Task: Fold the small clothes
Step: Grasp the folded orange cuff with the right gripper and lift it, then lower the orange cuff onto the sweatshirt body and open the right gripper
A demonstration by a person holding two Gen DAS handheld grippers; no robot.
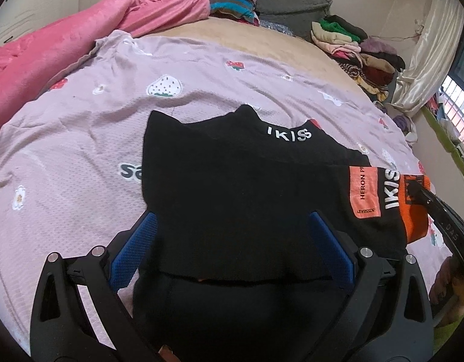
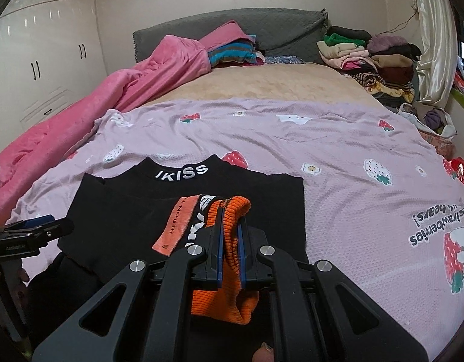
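Observation:
A small black top (image 1: 232, 187) with white "IKISS" lettering on the collar lies partly folded on a lilac strawberry-print sheet (image 1: 81, 138). It also shows in the right wrist view (image 2: 135, 202). Its sleeve has an orange label and an orange ribbed cuff (image 2: 232, 241). My right gripper (image 2: 230, 226) is shut on that cuff, holding it over the top's body. The cuff (image 1: 416, 211) shows at the right in the left wrist view. My left gripper (image 1: 232, 229) is open, its blue pads (image 1: 135, 247) on either side of the black fabric at the near edge.
A pink blanket (image 2: 117, 90) runs along the left side of the bed. Stacked clothes (image 2: 367, 57) sit at the far right by the grey headboard (image 2: 277, 30). A white wardrobe (image 2: 44, 54) stands left. A curtain (image 2: 431, 30) hangs at right.

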